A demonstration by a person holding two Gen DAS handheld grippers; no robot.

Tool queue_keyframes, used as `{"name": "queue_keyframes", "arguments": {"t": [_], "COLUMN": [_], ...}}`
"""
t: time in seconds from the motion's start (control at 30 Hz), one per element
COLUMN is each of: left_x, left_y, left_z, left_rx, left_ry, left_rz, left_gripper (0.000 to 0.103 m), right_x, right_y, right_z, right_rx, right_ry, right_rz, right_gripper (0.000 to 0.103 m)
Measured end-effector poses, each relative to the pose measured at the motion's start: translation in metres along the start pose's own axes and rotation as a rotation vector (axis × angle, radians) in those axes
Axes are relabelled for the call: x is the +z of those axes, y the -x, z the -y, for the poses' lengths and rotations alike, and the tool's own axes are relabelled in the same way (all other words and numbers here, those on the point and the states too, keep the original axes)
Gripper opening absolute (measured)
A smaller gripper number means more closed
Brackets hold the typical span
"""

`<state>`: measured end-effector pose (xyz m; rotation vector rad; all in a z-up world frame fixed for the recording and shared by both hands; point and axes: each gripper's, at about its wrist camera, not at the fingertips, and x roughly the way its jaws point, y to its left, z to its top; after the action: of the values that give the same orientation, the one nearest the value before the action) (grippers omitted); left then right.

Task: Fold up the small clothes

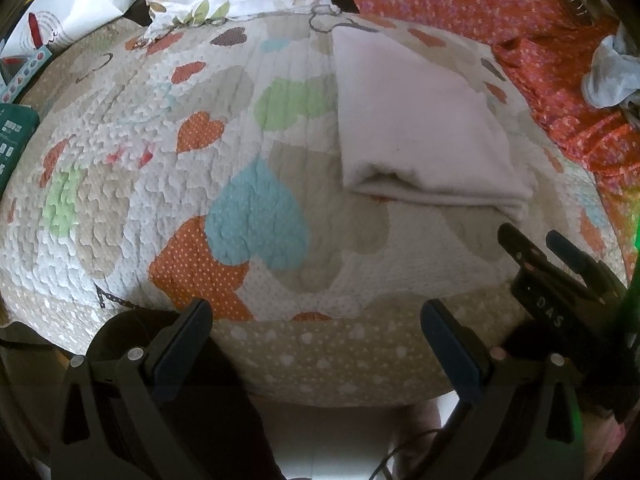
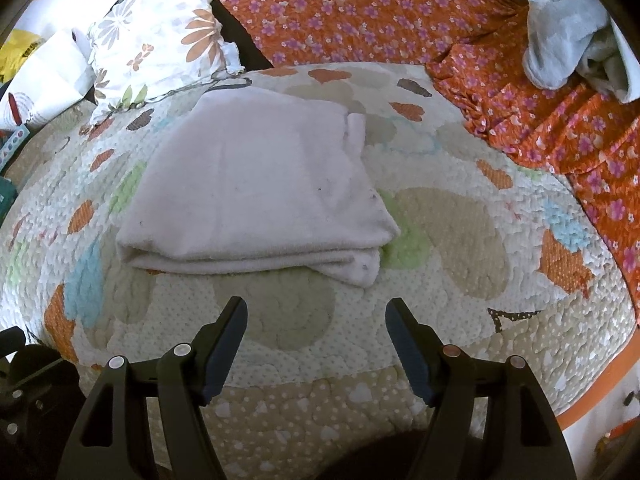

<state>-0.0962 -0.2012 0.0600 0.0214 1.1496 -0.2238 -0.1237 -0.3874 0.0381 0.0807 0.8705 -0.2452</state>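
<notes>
one pale pink cloth (image 2: 256,184) lies folded into a thick rectangle, layered edges facing the tools, on a heart-patterned quilt (image 2: 440,240) on the bed. both tools hover near it with nothing held: the left tool (image 1: 316,320) released wide, the right tool (image 2: 316,312) likewise spread. beyond lie one floral pillow (image 2: 160,40), one orange flowered sheet (image 2: 360,8) and one crumpled grey garment (image 2: 568,28).
</notes>
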Motion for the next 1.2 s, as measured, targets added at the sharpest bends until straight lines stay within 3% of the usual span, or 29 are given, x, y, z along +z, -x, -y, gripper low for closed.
{"name": "queue_keyframes", "arguments": {"t": [0.7, 1.07, 1.2], "left_x": [0.004, 0.009, 0.019], "left_y": [-0.014, -0.023, -0.026], "left_z": [-0.004, -0.005, -0.007], "left_rx": [0.003, 0.006, 0.003], "left_ry": [0.009, 0.01, 0.019], "left_rz": [-0.023, -0.029, -0.01], "left_gripper": [0.103, 0.103, 0.103], "right_x": [0.0, 0.001, 0.008], "right_y": [-0.016, -0.022, -0.024], "right_z": [-0.008, -0.011, -0.009], "right_rx": [-0.051, -0.049, 0.001], "right_ry": [0.018, 0.012, -0.025], "right_rz": [-0.053, -0.073, -0.078], "right_gripper": [0.079, 0.079, 0.079]}}
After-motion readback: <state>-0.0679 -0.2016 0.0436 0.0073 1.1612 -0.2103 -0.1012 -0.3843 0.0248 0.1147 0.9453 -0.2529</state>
